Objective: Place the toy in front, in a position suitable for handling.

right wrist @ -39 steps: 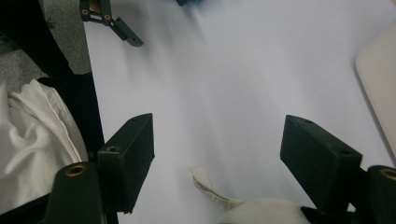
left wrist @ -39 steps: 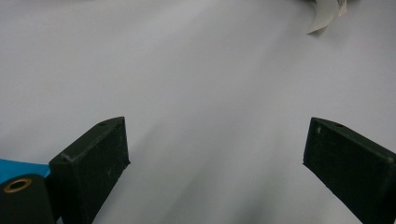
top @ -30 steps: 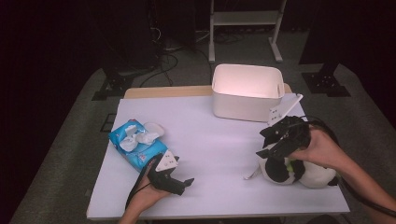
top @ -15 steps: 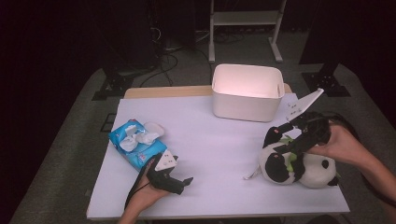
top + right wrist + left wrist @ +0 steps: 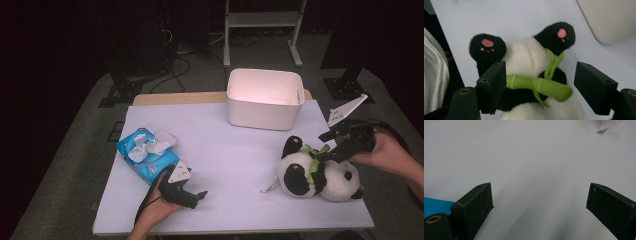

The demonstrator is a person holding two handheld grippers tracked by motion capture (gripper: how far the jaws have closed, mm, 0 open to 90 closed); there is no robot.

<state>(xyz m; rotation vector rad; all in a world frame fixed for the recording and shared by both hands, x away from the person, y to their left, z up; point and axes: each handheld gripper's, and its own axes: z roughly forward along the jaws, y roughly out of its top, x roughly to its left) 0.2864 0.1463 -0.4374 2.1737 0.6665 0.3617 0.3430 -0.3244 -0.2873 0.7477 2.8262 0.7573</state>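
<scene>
I see the plush panda (image 5: 320,172) lying on its back on the surface (image 5: 235,145), in front of the white bin (image 5: 265,97) and a little to its right, paws with pink pads pointing toward the bin. My right tool (image 5: 327,152) sits at the panda's belly, jaws spread wide on either side of the green bamboo stalk (image 5: 539,86) the panda carries (in the right gripper view the stalk lies between the jaws, touching neither as far as I can tell), so it is released and grasps nothing. My left tool (image 5: 192,192) rests low on the surface well to the left of the bin and nearer me, jaws apart over bare surface, also released. Just beside it, on the side toward the bin, lies the blue wet-wipes pack (image 5: 147,155) with a white wipe pulled partway out of its top
</scene>
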